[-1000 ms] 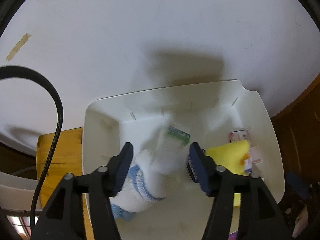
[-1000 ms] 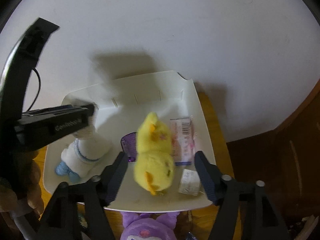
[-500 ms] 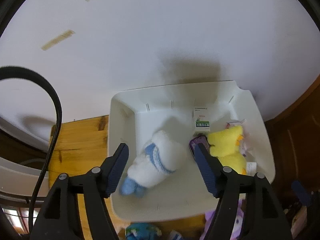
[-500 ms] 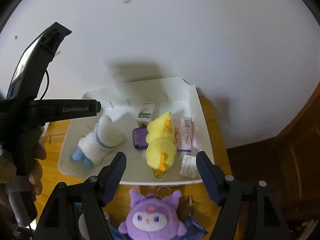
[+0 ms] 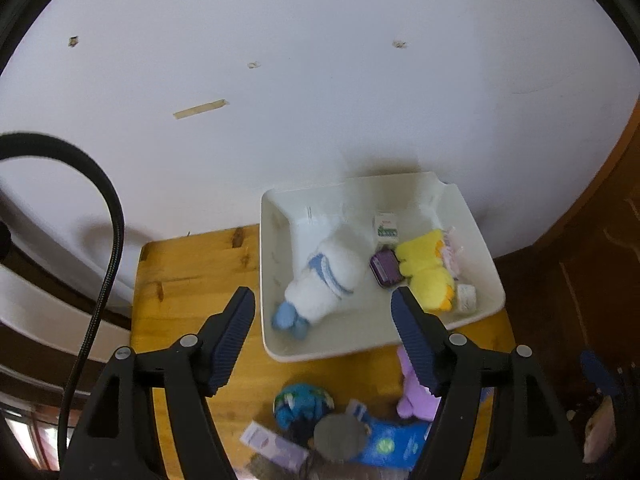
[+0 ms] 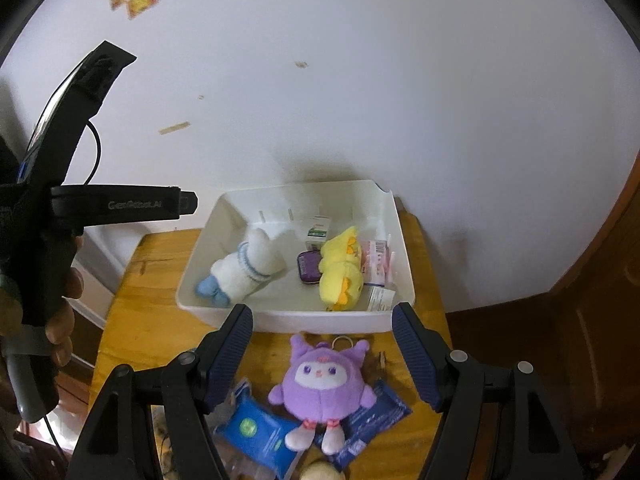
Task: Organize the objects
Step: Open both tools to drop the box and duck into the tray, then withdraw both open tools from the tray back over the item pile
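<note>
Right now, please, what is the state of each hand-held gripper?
Left hand-held gripper: open, holding nothing; its jaws have just been opening.
Right hand-held gripper: open, holding nothing.

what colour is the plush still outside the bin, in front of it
Purple with a white face, lying just in front of the white bin; clearest in the right wrist view.

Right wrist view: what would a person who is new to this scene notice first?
The purple plush toy lies on the wooden table, just in front of the white tray, between the fingers of the open right hand-held gripper. In the tray, a yellow plush duck lies right of a white and blue plush.
</note>
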Demonstrator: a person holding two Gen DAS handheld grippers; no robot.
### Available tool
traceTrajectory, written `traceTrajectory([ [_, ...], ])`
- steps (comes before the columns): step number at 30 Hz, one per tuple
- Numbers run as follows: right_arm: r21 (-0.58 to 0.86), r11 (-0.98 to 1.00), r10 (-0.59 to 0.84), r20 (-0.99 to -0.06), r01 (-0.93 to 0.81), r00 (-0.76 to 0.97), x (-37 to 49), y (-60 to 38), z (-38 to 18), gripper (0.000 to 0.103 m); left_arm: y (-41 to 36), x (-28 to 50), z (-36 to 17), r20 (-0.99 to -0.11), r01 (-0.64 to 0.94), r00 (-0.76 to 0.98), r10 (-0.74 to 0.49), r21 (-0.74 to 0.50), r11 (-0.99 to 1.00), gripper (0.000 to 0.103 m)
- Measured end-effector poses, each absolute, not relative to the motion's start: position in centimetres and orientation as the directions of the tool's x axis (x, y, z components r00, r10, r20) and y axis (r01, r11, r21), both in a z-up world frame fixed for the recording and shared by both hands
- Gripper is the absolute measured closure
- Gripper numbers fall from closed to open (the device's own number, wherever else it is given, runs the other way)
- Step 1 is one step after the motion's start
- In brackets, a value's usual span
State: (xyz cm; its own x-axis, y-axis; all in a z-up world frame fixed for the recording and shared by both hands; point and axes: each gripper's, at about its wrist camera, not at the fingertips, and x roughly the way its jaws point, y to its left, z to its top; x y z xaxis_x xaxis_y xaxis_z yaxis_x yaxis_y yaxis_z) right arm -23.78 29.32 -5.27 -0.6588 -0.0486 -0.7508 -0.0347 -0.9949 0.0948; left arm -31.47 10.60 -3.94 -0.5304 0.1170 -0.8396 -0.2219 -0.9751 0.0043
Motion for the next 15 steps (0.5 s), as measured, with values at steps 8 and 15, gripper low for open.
traceTrajectory([
  [8,0.104,-0.995,-0.083,-0.714,0.012,-0.695,-19.3,28.1,-2.9,0.030,10.0,-26.7,-2.2,-0.825,-0.257,-0.547,0.145,0.000,-0.967,0.029],
  [15,0.092,-0.995,-0.088,-0.683,0.034,-0.725,-15.9,27.7,-1.1,0.030,9.4,-23.1,-1.0,-0.810,-0.273,-0.558,0.179,-0.024,-0.962,0.029],
])
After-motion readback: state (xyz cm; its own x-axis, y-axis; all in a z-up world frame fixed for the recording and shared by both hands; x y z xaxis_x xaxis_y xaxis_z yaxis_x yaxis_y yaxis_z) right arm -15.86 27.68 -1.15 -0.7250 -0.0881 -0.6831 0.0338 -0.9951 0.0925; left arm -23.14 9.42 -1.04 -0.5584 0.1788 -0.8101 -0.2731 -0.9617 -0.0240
